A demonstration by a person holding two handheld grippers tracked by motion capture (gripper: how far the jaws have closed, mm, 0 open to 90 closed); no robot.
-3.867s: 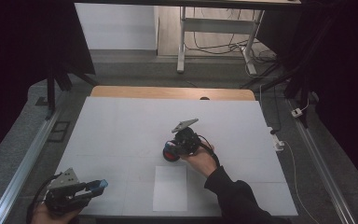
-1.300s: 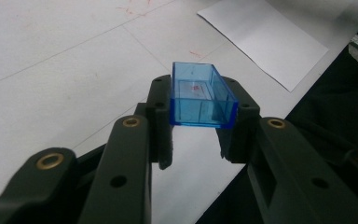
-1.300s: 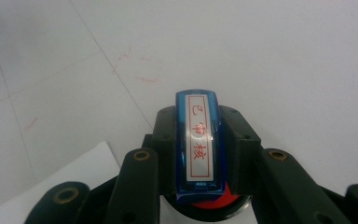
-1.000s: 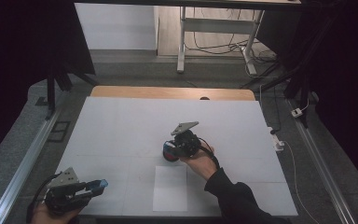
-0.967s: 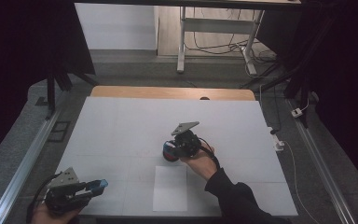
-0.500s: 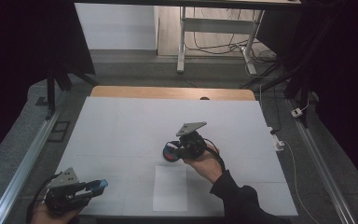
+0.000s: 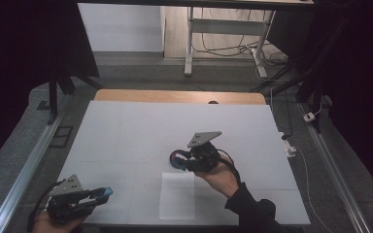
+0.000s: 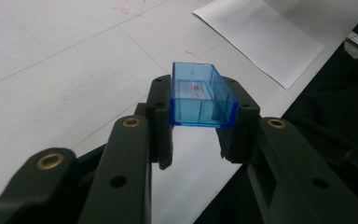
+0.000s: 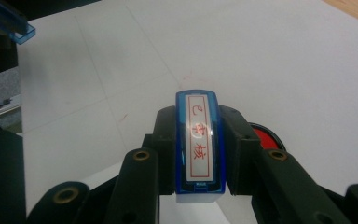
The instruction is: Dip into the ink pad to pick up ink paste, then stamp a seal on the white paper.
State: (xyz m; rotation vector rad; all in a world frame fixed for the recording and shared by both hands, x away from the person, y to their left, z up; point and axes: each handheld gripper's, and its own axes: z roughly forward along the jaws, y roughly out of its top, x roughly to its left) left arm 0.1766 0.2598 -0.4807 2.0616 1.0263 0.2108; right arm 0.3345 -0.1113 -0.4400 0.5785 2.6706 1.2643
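We hold a blue stamp (image 9: pixel 199 144) in our right gripper (image 7: pixel 184 159), the jaws clamped on its long sides, its red-lettered label facing the camera. It sits near the middle of the counter (image 7: pixel 141 131), at about twelve o'clock from the white paper sheet (image 7: pixel 177 195), with a red ink pad (image 9: pixel 265 137) just beside it. Our left gripper (image 7: pixel 102 193), at seven o'clock near the counter's front corner, grips the clear blue stamp cap (image 8: pixel 201 95), above the surface.

Left gripper (image 8: pixel 204 122) jaws clamped on a clear blue cap (image 8: pixel 203 95), held above the white table (image 8: pixel 51 60), paper sheet (image 8: pixel 261 35) beyond
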